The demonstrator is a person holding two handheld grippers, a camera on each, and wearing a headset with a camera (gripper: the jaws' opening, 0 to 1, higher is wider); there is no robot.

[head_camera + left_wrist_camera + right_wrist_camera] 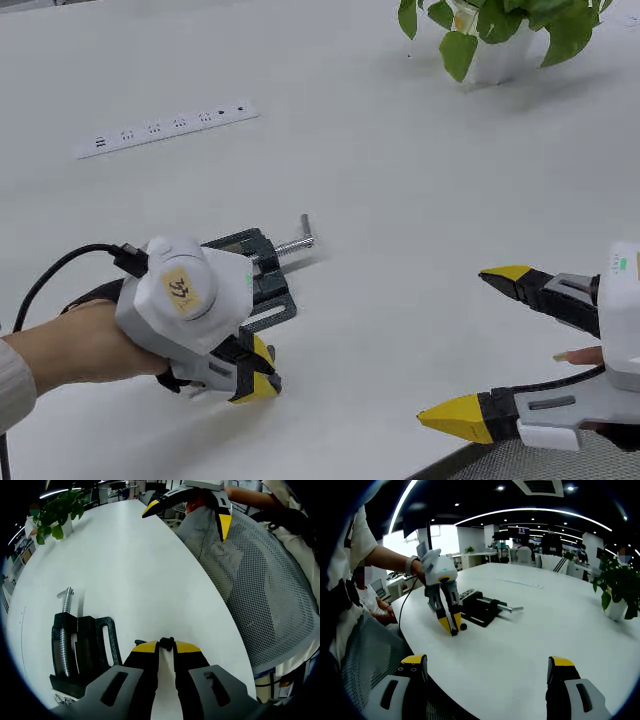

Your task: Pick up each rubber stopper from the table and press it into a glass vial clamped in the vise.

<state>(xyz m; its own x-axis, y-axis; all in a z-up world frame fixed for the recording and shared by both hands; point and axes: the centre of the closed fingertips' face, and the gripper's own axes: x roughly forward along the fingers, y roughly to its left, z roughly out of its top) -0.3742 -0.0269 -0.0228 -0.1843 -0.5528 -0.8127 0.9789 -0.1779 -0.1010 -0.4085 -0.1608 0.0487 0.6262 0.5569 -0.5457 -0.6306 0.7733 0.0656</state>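
Two handheld grippers are seen at a white table (400, 200), on which a black vise (258, 270) lies.
The right gripper (470, 345), cut off at the frame edge, is held with its jaws spread wide and empty. The left gripper (256, 385) is lowered to the table just beside the vise, its jaws clenched on a small dark stopper (166, 641) that is hard to make out. What the vise holds cannot be told.
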